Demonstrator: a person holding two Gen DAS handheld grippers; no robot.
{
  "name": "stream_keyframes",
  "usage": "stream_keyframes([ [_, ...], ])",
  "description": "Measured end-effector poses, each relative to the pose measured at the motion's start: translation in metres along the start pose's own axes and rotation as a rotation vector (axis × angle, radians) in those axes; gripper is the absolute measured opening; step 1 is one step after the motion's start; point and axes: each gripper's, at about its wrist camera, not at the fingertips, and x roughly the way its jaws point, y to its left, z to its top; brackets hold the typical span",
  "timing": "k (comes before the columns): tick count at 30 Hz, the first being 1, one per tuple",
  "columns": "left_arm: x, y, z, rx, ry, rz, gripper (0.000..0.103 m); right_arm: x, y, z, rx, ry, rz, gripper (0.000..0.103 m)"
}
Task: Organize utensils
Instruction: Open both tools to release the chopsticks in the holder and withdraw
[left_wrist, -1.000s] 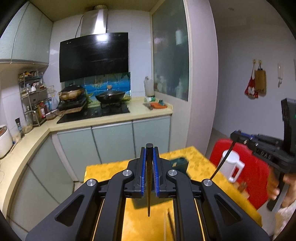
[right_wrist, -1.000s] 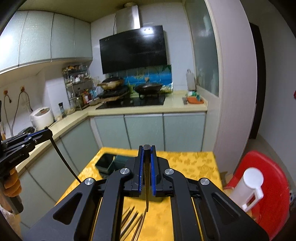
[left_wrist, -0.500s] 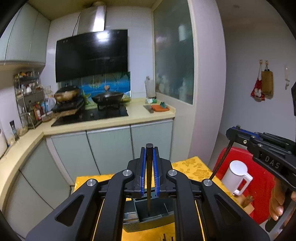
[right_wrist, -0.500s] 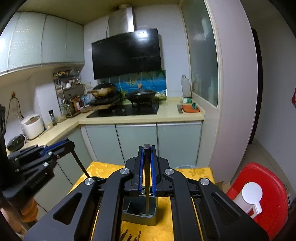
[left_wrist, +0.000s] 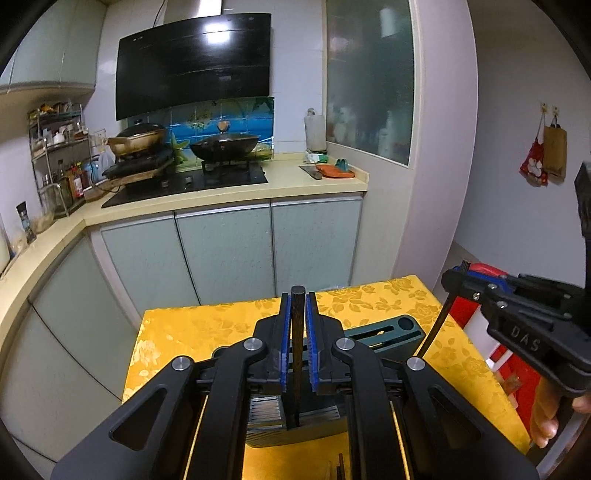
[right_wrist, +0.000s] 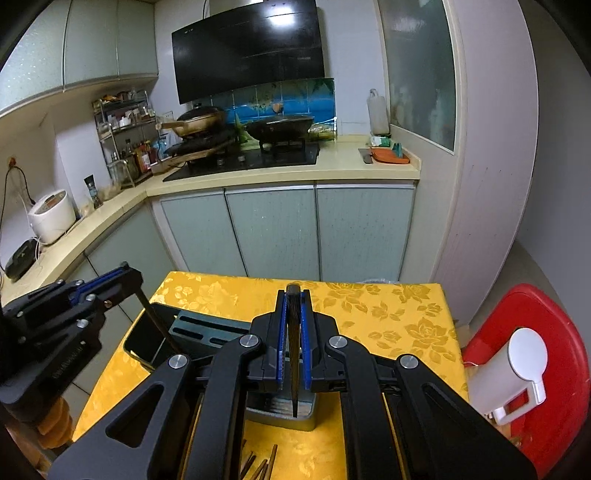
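Dark wood: in the left view, a chopstick (left_wrist: 297, 354) stands between the left gripper's (left_wrist: 297, 354) blue pads, which are just opening, its tip over the teal slotted holder (left_wrist: 384, 334). Judged step: dropping it in. In the right view, the right gripper (right_wrist: 294, 347) pinches another chopstick (right_wrist: 294, 354) above that holder (right_wrist: 207, 328); next it must line up with the opening. Spare chopsticks (right_wrist: 264, 467) lie on glossy yellow cloth (right_wrist: 388, 317).

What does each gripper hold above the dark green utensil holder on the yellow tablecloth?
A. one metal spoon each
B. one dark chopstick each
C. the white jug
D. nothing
B: a dark chopstick stands between the blue pads of the left gripper, another chopstick in the right gripper, both over the utensil holder.
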Motion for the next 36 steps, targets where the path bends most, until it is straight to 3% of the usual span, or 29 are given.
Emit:
stream_keyframes([
  [2, -0.003, 0.004, 0.001, -0.011, -0.011, 0.005, 0.039, 0.001, 0.001, 0.001, 0.002, 0.005, 0.003, 0.011],
  [4, -0.009, 0.007, 0.004, -0.017, -0.034, 0.013, 0.054, 0.001, 0.001, 0.002, 0.004, 0.010, 0.000, 0.033],
  [6, -0.014, 0.009, 0.006, -0.027, -0.047, 0.016, 0.068, -0.005, 0.003, 0.003, 0.002, -0.027, -0.032, 0.063],
  [8, -0.020, 0.013, 0.006, -0.044, -0.061, 0.022, 0.082, -0.012, 0.004, 0.005, -0.013, -0.061, -0.055, 0.067],
  [14, -0.040, 0.018, 0.005, -0.063, -0.089, 0.028, 0.091, -0.026, -0.001, 0.008, -0.022, -0.097, -0.090, 0.072],
  [23, -0.083, 0.019, -0.015, -0.042, -0.156, 0.048, 0.096, -0.078, -0.004, -0.001, -0.047, -0.197, -0.098, 0.077],
  [29, -0.110, 0.022, -0.044, -0.039, -0.185, 0.064, 0.096, -0.114, -0.002, -0.025, -0.058, -0.255, -0.100, 0.082],
  [36, -0.133, 0.024, -0.090, -0.017, -0.172, 0.087, 0.096, -0.139, 0.002, -0.083, -0.066, -0.251, -0.083, 0.082],
])
